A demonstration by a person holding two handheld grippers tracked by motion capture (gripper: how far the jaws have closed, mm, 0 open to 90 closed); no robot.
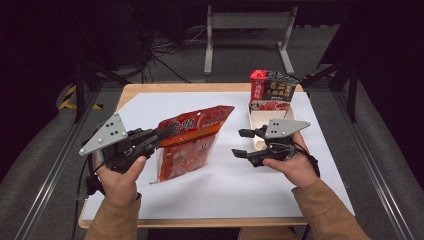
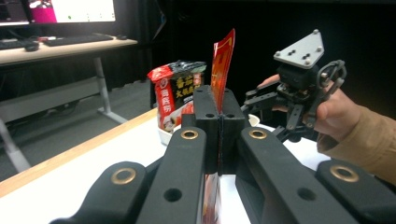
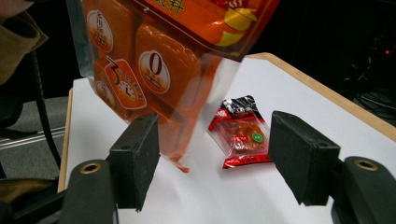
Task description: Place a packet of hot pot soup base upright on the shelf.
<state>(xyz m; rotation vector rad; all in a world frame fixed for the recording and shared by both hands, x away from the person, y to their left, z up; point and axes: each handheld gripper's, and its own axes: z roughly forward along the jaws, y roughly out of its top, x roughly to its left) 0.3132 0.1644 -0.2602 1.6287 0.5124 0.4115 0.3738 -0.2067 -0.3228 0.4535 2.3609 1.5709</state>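
White paper is covering the counter (image 1: 300, 200). Left hand-held gripper (image 1: 167, 132) is pinching the orange pouch (image 1: 190, 142), marked "0", above it; right hand-held gripper (image 1: 240, 143) is standing spread, empty, just beside.

Your high view looks forward and down from above your side of the white-covered wooden table (image 1: 280, 200), taking in all of it. Your left gripper view rides close behind its own black jaws, facing level across that table toward the red-and-black packet standing in a white box (image 2: 176, 93) — the same box sits at the table's far edge in the high view (image 1: 270, 92). Your right gripper view sits low and near, facing the hanging orange printed plastic bag (image 3: 154, 60), which all three views share (image 1: 192, 140) (image 2: 222, 60).
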